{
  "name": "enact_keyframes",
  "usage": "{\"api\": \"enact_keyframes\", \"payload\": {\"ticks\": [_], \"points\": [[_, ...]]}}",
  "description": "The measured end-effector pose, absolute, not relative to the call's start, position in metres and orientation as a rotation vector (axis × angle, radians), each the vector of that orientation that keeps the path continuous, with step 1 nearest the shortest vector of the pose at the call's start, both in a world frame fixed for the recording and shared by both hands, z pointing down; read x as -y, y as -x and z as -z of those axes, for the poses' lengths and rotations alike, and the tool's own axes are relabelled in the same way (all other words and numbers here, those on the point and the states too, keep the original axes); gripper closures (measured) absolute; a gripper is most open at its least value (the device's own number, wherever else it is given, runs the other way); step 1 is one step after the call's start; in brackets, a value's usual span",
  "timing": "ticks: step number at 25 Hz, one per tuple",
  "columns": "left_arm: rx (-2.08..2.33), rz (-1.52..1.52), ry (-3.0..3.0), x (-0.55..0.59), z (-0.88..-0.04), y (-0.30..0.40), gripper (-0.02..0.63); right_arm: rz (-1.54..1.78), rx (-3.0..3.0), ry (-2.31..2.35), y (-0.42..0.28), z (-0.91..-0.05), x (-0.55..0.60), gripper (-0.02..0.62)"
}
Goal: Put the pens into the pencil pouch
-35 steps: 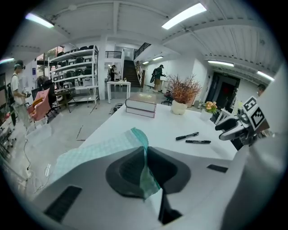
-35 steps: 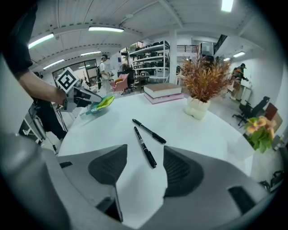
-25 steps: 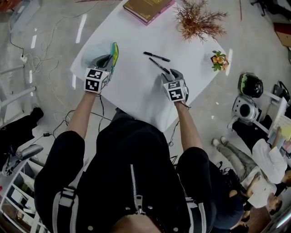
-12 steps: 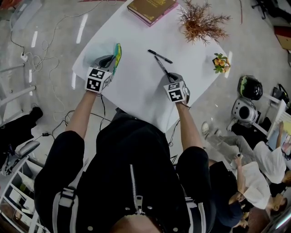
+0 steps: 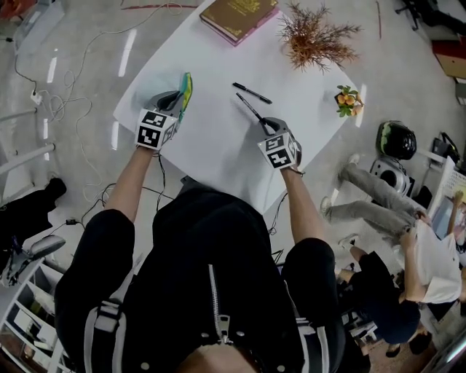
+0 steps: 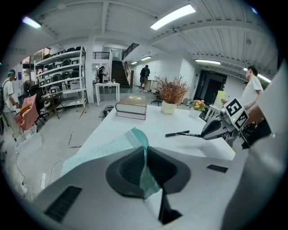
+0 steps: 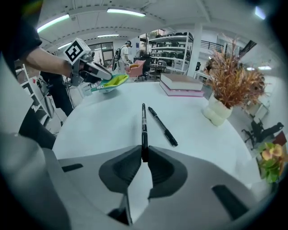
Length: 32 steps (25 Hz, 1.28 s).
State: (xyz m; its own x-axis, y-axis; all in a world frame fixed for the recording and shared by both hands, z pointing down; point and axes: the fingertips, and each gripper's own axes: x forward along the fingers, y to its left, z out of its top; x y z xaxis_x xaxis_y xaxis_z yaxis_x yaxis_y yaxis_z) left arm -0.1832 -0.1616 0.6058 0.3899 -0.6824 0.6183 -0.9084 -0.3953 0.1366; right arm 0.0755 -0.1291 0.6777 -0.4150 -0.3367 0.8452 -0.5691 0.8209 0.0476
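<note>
My left gripper holds a green, teal and yellow pencil pouch at the left of the white table. In the left gripper view its jaws are shut on the pouch's teal fabric. My right gripper is shut on the near end of a black pen. That held pen sticks out forward from between the pads, and its far end hangs just above the table. A second black pen lies flat just beyond it, and the same second pen shows right of the held one.
A thick book lies at the table's far edge. Beside it stands a dried plant in a pot, with a small flower pot at the right edge. People and a helmet are on the floor at the right.
My right gripper has shut on the nearer pen and raised it slightly, swinging it more upright in the head view. The left gripper with the pouch has stayed still.
</note>
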Motion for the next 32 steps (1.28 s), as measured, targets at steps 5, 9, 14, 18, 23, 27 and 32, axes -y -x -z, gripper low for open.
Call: {"api": "enact_keyframes", "payload": {"ticks": [5, 9, 14, 18, 23, 27, 32], "points": [[1.351, -0.658, -2.211, 0.163, -0.603, 0.179, 0.563, -0.253, 2.092, -0.601, -0.05, -0.66, 0.13, 0.542], [1.335, -0.663, -2.229, 0.16, -0.6, 0.174, 0.563, -0.224, 2.144, -0.527, -0.02, -0.647, 0.127, 0.541], [1.317, -0.68, -2.252, 0.157, -0.598, 0.167, 0.563, -0.195, 2.183, -0.433, 0.015, -0.636, 0.123, 0.541], [1.295, -0.7, -2.265, 0.154, -0.6, 0.16, 0.563, -0.181, 2.193, -0.378, 0.035, -0.632, 0.122, 0.541], [1.27, -0.724, -2.299, 0.147, -0.598, 0.152, 0.563, -0.169, 2.185, -0.328, 0.055, -0.629, 0.122, 0.541], [1.26, -0.719, -2.312, 0.146, -0.596, 0.149, 0.563, -0.163, 2.188, -0.312, 0.066, -0.629, 0.123, 0.541], [1.233, -0.717, -2.329, 0.14, -0.593, 0.144, 0.563, -0.172, 2.209, -0.304, 0.077, -0.623, 0.121, 0.541]]}}
